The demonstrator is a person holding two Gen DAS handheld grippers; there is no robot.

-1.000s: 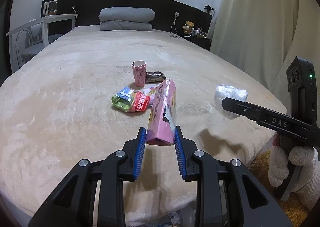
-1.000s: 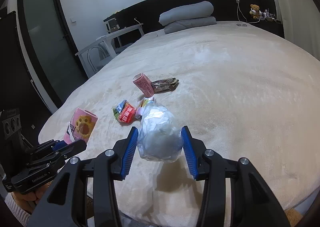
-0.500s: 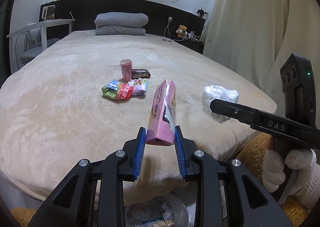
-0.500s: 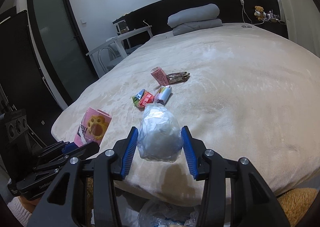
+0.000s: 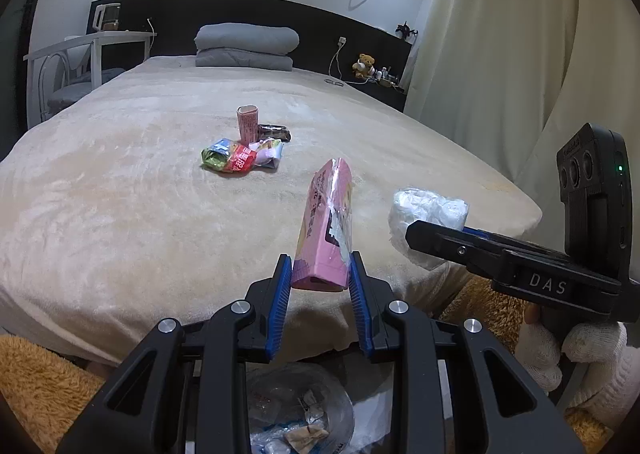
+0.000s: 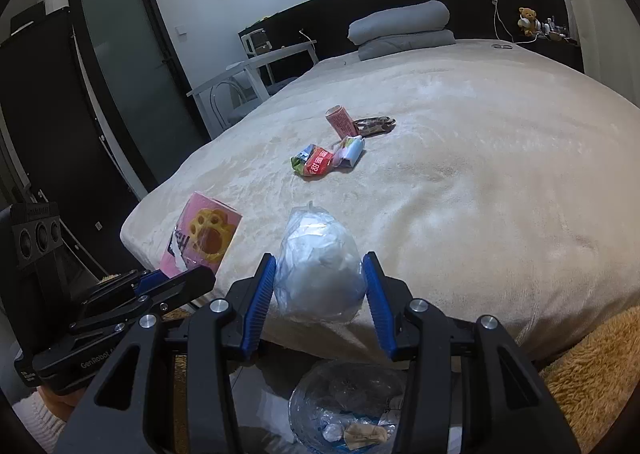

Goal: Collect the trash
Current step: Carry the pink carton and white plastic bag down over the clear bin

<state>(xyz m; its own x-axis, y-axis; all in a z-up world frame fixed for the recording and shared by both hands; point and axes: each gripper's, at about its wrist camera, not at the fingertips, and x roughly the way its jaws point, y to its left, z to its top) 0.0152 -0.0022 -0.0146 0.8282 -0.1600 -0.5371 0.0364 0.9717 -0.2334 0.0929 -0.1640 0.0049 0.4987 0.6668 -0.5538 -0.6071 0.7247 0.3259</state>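
My left gripper [image 5: 318, 278] is shut on a pink snack box [image 5: 326, 230], held off the foot edge of the bed; the box also shows in the right wrist view [image 6: 202, 236]. My right gripper [image 6: 320, 286] is shut on a clear plastic bag of white wadding [image 6: 320, 266], also seen in the left wrist view [image 5: 426, 218]. Below both grippers stands a bin lined with clear plastic [image 5: 300, 414] [image 6: 348, 406], holding scraps. On the bed lie a pink cup [image 5: 248, 124], a dark wrapper [image 5: 276, 132] and crumpled colourful packets [image 5: 240, 158].
The beige bed [image 5: 120, 214] fills the view, with grey pillows [image 5: 246, 46] at the headboard. A white desk and chair [image 5: 80, 62] stand left, a curtain [image 5: 500, 54] right, a tan fluffy rug [image 6: 592, 374] on the floor.
Both grippers have drawn back from the bed and off its foot edge, still holding their items. The bin has come into view beneath them.
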